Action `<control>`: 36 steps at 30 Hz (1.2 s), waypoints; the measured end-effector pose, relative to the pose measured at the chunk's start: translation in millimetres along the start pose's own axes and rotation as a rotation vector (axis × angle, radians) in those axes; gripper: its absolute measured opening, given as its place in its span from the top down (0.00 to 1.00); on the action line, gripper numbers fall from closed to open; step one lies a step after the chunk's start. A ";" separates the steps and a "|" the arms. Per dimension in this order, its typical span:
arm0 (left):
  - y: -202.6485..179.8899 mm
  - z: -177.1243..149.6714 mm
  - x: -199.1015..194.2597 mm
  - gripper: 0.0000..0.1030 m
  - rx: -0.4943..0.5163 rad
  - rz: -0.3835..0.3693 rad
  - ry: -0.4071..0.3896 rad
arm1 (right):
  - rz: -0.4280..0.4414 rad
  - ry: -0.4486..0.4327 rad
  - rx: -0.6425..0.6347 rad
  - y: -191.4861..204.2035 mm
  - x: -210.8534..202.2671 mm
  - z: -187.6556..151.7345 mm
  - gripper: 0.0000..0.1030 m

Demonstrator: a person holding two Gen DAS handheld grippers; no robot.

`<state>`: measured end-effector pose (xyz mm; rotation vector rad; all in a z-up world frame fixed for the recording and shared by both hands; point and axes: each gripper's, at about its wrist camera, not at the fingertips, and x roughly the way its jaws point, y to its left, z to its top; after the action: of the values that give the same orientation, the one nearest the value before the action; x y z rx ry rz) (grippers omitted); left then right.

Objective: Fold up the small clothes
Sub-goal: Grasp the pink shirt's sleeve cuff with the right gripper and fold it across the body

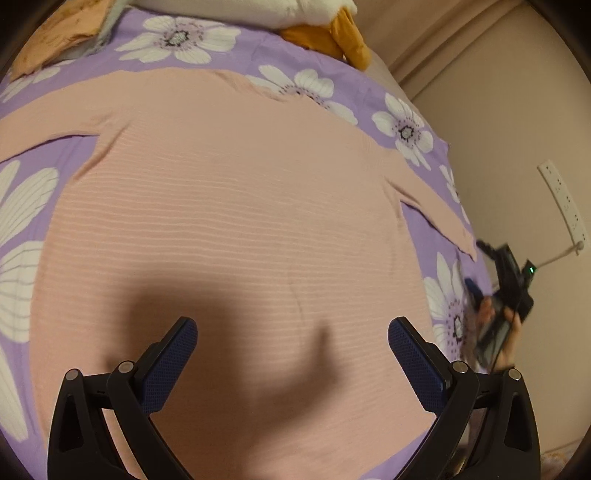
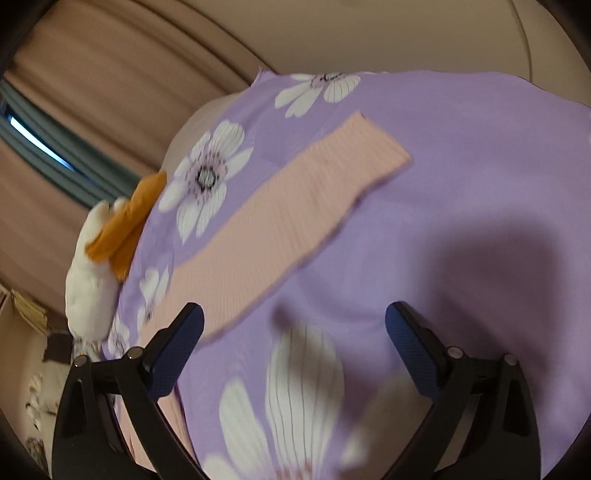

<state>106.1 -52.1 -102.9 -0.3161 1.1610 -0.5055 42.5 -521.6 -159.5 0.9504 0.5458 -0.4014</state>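
Left wrist view gives us the widest account: the purple bedsheet printed with white flowers (image 1: pixel 303 55) carries the pink ribbed knit top (image 1: pixel 229 206), spread flat and face up across its middle with both sleeves out to the sides, which we judge is how a garment is laid before the first fold. The right sleeve (image 1: pixel 436 214) runs toward the sheet's right edge, where the right gripper (image 1: pixel 502 295) shows small, held in a hand. A white plush toy with orange feet (image 1: pixel 325 22) sits at the far edge, well apart from the top. Our left gripper (image 1: pixel 291 354) hovers over the lower body of the top, fingers spread wide and holding nothing, probably ready to take the hem. The right wrist view shows what the first cannot: the sleeve's cuff end lying flat on bare sheet near that edge, and the right gripper's fingers wide apart and empty above the sheet just beside the sleeve. It loses the garment's body entirely.
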 end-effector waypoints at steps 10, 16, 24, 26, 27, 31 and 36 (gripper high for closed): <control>6.5 15.5 14.3 0.01 0.004 0.028 0.054 | -0.003 -0.096 0.106 -12.6 30.2 48.9 0.39; 12.0 25.2 12.6 0.01 0.008 0.074 0.032 | -0.034 -0.084 0.214 -37.1 35.2 61.7 0.96; 26.8 43.1 4.2 0.01 -0.015 0.138 0.008 | 0.009 -0.088 0.066 9.2 6.7 67.1 0.94; 29.6 47.6 -0.4 0.01 -0.017 0.156 -0.004 | 0.020 -0.080 -0.002 38.1 -0.3 69.8 0.94; 29.6 49.2 -1.9 0.01 -0.019 0.162 -0.010 | 0.022 -0.072 -0.050 58.5 -4.8 69.7 0.94; 40.8 56.9 -13.1 0.01 -0.061 0.146 -0.029 | 0.025 -0.044 -0.214 134.4 -10.4 60.2 0.94; 60.6 59.5 -35.0 0.01 -0.115 0.138 -0.059 | 0.045 -0.014 -0.415 228.6 -3.6 28.2 0.94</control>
<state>163.6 16.6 -82.7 -0.3450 1.1482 -0.3069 172.0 -425.1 4.6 0.5591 0.5668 -0.2409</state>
